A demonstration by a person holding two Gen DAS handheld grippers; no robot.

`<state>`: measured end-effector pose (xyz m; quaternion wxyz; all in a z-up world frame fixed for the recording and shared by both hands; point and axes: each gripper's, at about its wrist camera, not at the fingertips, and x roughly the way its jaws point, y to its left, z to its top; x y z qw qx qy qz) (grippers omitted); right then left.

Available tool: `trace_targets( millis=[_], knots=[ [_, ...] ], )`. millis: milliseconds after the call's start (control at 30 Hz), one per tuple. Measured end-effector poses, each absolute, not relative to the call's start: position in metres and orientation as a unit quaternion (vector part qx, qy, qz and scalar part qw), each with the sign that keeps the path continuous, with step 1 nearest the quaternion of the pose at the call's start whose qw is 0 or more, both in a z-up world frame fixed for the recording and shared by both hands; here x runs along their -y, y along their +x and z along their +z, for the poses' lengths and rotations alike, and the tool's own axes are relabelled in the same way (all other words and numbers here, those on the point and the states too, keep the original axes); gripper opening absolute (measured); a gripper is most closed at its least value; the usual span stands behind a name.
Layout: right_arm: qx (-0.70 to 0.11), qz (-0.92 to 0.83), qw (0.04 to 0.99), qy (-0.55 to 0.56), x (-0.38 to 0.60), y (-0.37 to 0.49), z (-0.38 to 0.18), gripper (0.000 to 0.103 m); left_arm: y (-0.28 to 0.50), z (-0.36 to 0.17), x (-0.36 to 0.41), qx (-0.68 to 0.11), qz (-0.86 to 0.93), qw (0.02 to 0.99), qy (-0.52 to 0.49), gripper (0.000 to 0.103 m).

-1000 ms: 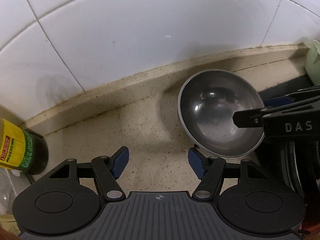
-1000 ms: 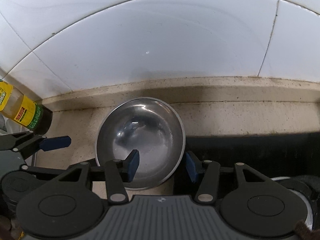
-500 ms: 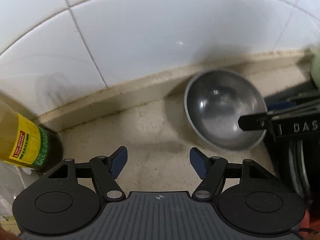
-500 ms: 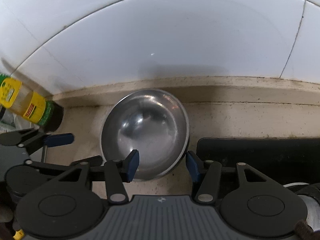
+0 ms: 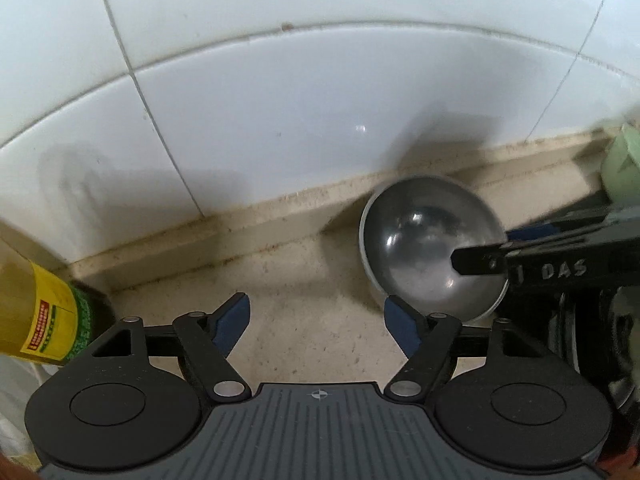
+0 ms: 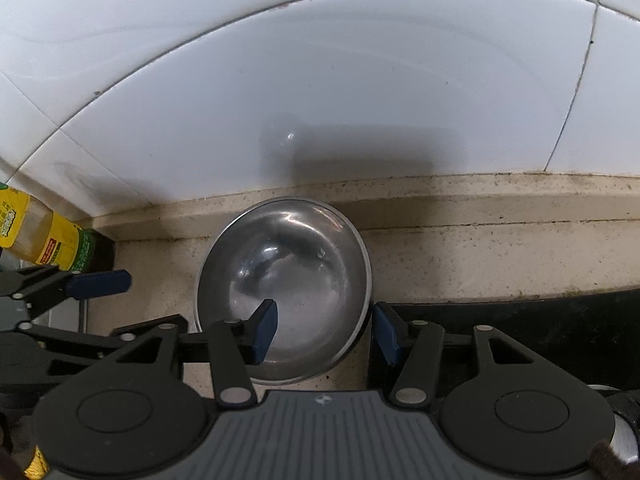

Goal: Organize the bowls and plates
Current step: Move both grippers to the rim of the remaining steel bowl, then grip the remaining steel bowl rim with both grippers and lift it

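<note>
One steel bowl (image 6: 282, 288) stands on the worktop (image 5: 304, 320) near the tiled wall (image 5: 280, 100). The right tongs (image 6: 324, 330) straddle its rim, pads apart, not pressing. The left tongs (image 5: 316, 322) are opening, nothing between them, beside a yellow bottle (image 5: 36, 320).

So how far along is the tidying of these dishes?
Nothing here looks finished yet. The steel bowl sits on the counter by the tiled wall. The right gripper straddles its rim, one finger inside, one outside, not clearly clamped. The left gripper is empty, its jaws opening. Still left: lifting the bowl and putting it away; where isn't visible.
</note>
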<state>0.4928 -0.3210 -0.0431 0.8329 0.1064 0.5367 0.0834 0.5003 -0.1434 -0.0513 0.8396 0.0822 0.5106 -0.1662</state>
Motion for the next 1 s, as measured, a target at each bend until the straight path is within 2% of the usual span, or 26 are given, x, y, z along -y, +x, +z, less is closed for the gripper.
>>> trace_targets(
  millis=[200, 267, 367, 433, 600, 1000],
  knots=[
    [-0.540, 0.084, 0.829, 0.120, 0.322, 0.499, -0.047, 0.049, 0.510, -0.062, 0.156, -0.511, -0.157, 0.842, 0.073, 0.079],
    [-0.541, 0.084, 0.827, 0.126, 0.324, 0.502, -0.050, 0.049, 0.514, -0.075, 0.164, -0.522, -0.154, 0.836, 0.076, 0.076],
    [-0.541, 0.093, 0.827, 0.121, 0.320, 0.505, -0.054, 0.049, 0.514, -0.088, 0.173, -0.530, -0.154, 0.829, 0.089, 0.068],
    [-0.546, 0.103, 0.823, 0.119, 0.316, 0.505, -0.059, 0.039, 0.511, -0.092, 0.176, -0.525, -0.157, 0.830, 0.102, 0.063],
    [-0.561, 0.119, 0.809, 0.128, 0.307, 0.501, -0.074, 0.030, 0.499, -0.094, 0.182, -0.511, -0.169, 0.834, 0.124, 0.044],
    [-0.552, 0.140, 0.811, 0.133, 0.299, 0.487, -0.061, 0.028, 0.484, -0.073, 0.166, -0.500, -0.161, 0.843, 0.115, 0.040]
  ],
)
